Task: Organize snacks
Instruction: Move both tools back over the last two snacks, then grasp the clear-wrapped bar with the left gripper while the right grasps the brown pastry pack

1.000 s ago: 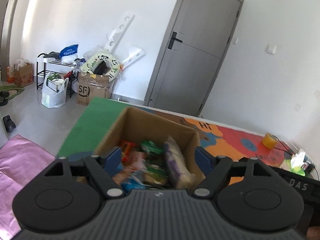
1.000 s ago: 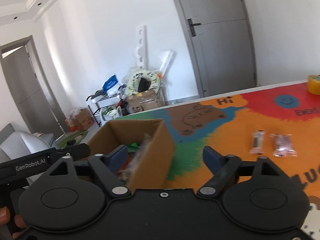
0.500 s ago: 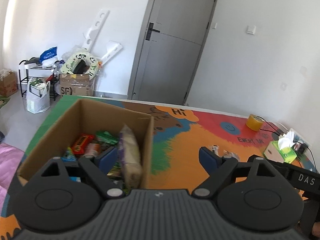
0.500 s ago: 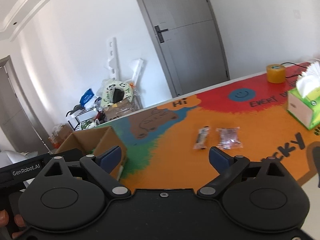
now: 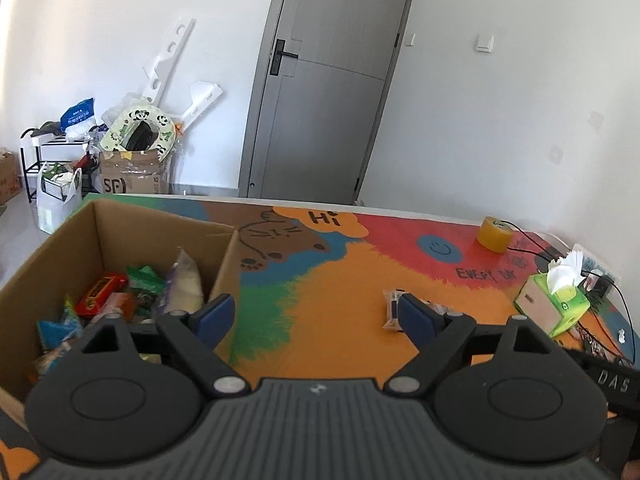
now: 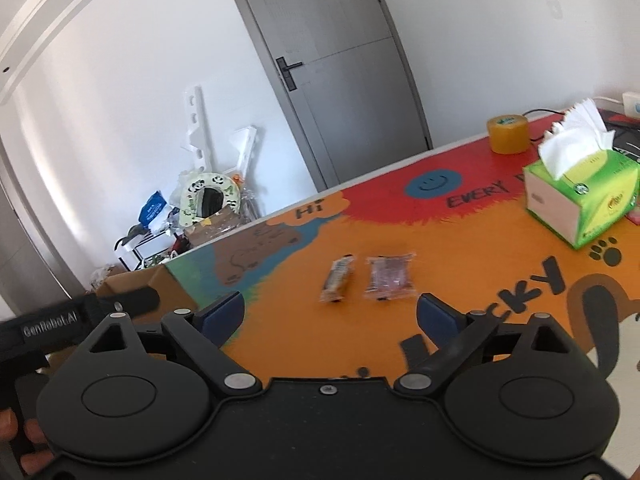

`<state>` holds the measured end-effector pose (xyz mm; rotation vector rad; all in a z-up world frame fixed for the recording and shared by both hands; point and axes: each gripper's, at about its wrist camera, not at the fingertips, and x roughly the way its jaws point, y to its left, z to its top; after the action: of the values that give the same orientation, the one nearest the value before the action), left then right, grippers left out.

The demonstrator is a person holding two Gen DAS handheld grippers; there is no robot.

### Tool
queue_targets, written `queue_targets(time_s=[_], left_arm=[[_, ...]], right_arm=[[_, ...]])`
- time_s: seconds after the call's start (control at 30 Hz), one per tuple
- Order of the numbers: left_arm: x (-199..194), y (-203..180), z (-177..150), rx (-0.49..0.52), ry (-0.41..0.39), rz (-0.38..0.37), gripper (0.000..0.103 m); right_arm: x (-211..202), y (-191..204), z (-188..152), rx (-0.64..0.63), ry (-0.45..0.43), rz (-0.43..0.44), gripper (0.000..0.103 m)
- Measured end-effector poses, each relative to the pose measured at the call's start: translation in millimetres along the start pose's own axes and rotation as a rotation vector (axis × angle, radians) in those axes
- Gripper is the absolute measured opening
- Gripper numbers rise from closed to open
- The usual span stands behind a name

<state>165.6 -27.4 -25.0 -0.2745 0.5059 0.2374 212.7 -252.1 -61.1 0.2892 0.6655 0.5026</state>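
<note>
Swinging right, away from cardboard box (image 5: 132, 232), both grippers: left gripper (image 5: 312, 314) released and empty, right gripper (image 6: 330, 312) jaws just widened then eased in, nothing between. Now lining up on snack bar (image 6: 338, 278) and pink packet (image 6: 390, 276), lying side by side farther out on orange mat (image 6: 460, 264), probably next for boxing.

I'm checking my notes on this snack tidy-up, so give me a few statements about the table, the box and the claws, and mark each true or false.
1. Two wrapped snacks lie side by side on the table. True.
2. The cardboard box is empty. False: it holds several snack packets.
3. The right claw is shut on a snack. False: it is open, nothing between the jaws.
4. The left claw is open. True.
5. A green tissue box stands on the table. True.
</note>
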Motion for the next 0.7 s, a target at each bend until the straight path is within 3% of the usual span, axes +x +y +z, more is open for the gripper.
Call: queue_targets(time_s=[0.27, 0.4, 0.63, 0.7], left_arm=[[27, -25, -1, 0.033, 0.024, -0.028, 0.087], [51, -32, -1, 0.041, 0.075, -0.022, 0.085], [85, -45, 1, 0.05, 0.124, -0.027, 0.083], [95, -49, 2, 0.038, 0.14, -0.041, 0.077]], right_arm=[[19, -24, 4, 0.031, 0.031, -0.011, 0.076], [35, -29, 9, 0.037, 0.053, -0.02, 0.07], [62, -37, 22, 0.043, 0.085, -0.027, 0.068], [70, -38, 24, 0.038, 0.097, -0.03, 0.065]])
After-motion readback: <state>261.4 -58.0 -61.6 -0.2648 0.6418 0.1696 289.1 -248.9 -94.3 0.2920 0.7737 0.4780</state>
